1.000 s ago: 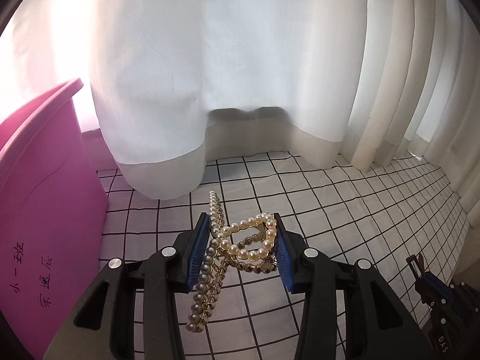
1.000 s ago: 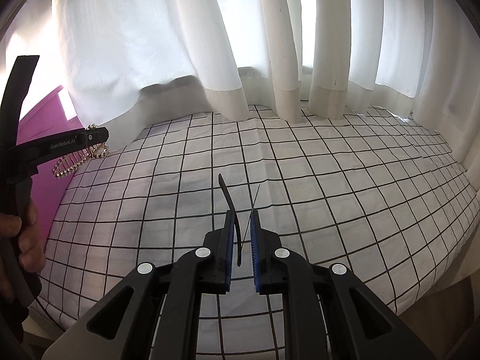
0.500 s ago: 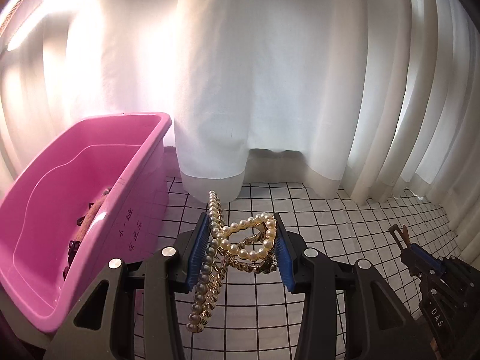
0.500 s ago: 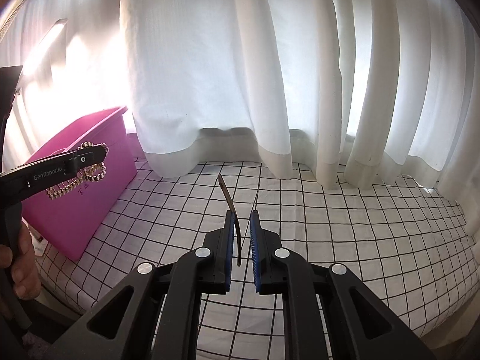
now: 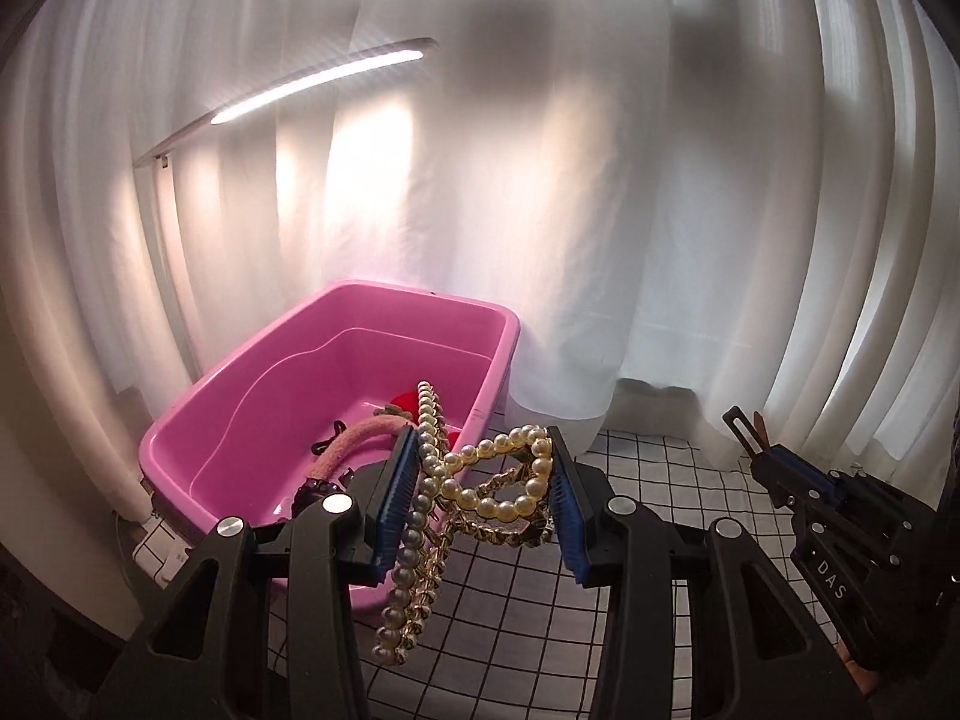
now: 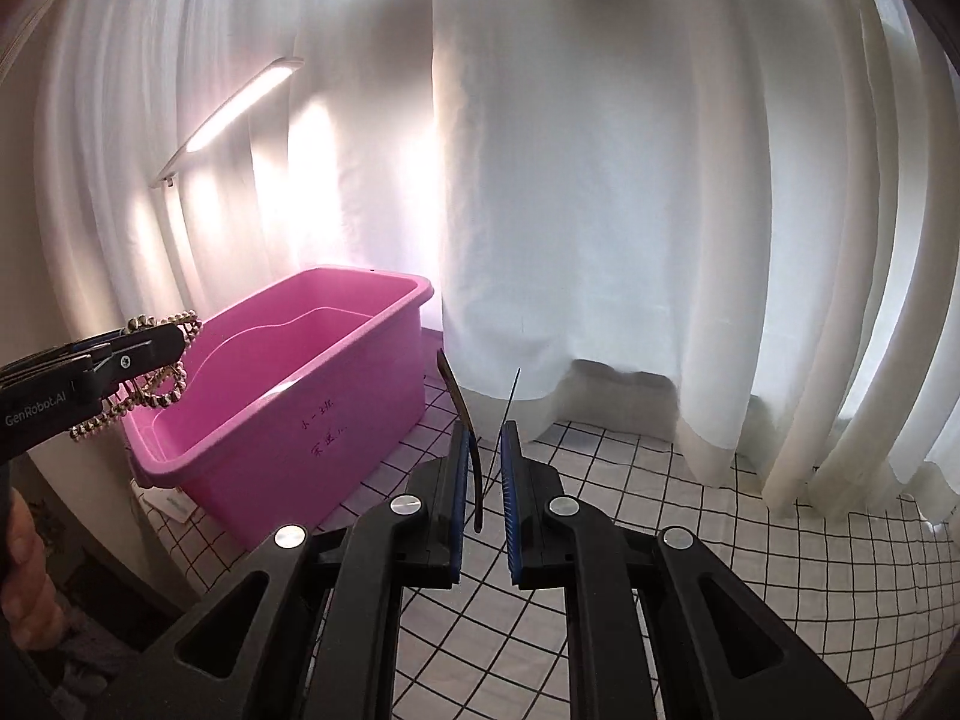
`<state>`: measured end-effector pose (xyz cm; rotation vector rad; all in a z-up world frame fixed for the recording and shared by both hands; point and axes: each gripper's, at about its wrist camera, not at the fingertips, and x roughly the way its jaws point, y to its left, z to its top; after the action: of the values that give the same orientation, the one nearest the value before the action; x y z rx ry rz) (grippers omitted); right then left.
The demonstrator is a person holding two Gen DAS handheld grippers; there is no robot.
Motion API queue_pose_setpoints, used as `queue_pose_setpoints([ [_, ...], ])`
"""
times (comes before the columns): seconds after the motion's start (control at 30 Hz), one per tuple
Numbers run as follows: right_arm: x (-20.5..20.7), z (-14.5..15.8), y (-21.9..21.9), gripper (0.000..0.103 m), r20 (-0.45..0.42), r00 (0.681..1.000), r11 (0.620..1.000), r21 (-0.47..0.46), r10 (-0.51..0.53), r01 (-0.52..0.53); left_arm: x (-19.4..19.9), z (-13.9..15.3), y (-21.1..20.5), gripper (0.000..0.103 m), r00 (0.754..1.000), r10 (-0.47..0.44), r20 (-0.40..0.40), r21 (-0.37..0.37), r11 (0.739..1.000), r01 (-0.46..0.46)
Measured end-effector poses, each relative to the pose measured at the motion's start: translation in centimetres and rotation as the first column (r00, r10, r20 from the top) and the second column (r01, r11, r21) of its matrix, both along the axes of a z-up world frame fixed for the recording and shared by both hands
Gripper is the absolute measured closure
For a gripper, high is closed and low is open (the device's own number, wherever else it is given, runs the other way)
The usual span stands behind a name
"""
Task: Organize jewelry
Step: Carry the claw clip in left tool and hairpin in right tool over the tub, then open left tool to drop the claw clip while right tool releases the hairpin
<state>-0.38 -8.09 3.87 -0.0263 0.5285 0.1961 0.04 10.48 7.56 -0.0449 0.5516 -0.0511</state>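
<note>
Glossy pearl clip [image 5: 480, 492] — smooth pink tub [image 5: 336, 396].

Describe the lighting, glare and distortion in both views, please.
Left wrist view: the lamp bar glares on the white curtain; a grey shadow sits above; fisheye bends the folds. Right wrist view: glare beside the pink bin; the checked cloth lines curve.

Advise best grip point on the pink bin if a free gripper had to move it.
Grip the pink bin by its rolled rim on the long near wall, coming from above with one finger inside. The walls are too far apart to span, and the rim is bare there.
</note>
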Motion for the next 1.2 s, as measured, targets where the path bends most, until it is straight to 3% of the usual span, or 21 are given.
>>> queue_pose_setpoints([
  [0.23, 5.2, 2.7, 5.2, 0.092, 0.020, 0.987, 0.987, 0.014, 0.160, -0.160, 1.9, 1.2, 5.9, 0.063, 0.990, 0.135, 0.035, -0.042, 0.990, -0.134],
  [0.47, 10.9, 3.1, 10.7, 0.092, -0.030, 0.963, 0.962, 0.070, 0.268, -0.266, 5.4, 1.0, 10.0, 0.062, 0.979, 0.204, -0.011, -0.033, 0.978, -0.204],
  [0.83, 17.7, 0.8, 16.3, 0.092, -0.198, 0.885, 0.907, 0.087, 0.421, -0.412, 10.1, -2.9, 12.6, 0.062, 0.932, 0.319, -0.174, -0.069, 0.940, -0.334],
  [1.03, 20.4, -0.9, 17.8, 0.092, -0.305, 0.842, 0.893, 0.088, 0.445, -0.440, 12.1, -4.9, 13.4, 0.062, 0.896, 0.343, -0.283, -0.063, 0.925, -0.374],
  [1.2, 22.1, -2.4, 19.0, 0.092, -0.362, 0.827, 0.896, 0.063, 0.431, -0.440, 13.3, -6.0, 13.9, 0.062, 0.870, 0.357, -0.340, -0.047, 0.918, -0.395],
])
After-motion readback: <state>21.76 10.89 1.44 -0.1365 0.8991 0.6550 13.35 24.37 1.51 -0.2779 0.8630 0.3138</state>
